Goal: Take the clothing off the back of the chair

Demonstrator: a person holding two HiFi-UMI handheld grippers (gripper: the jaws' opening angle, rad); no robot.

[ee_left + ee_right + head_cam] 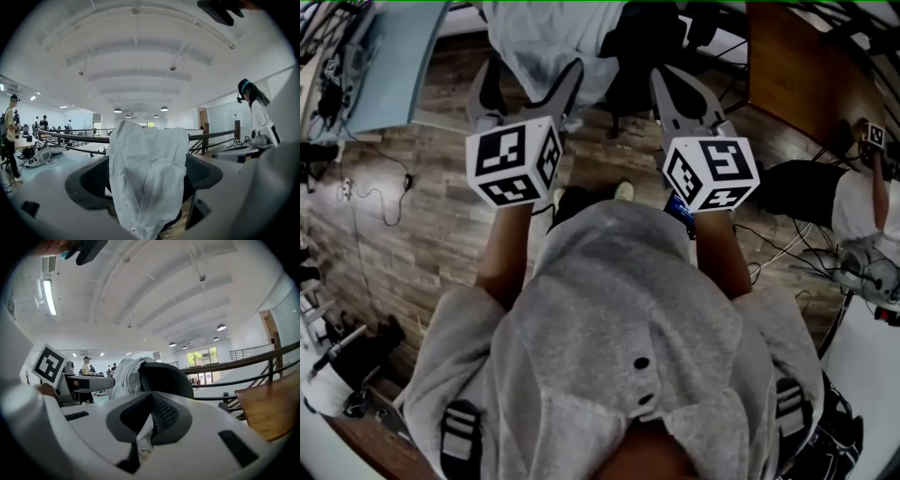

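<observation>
Fingers of my left gripper (530, 73) stand wide apart, released. The white, crumpled cloth garment (147, 173) hangs between them, pressed by neither. That garment is draped over the black, rounded chair back (165, 376) just ahead of me. My right gripper (673, 82) is clenched, its tips meeting as it points toward the chair. A pale sliver shows in the gap behind the tips, and I cannot tell what it is.
</observation>
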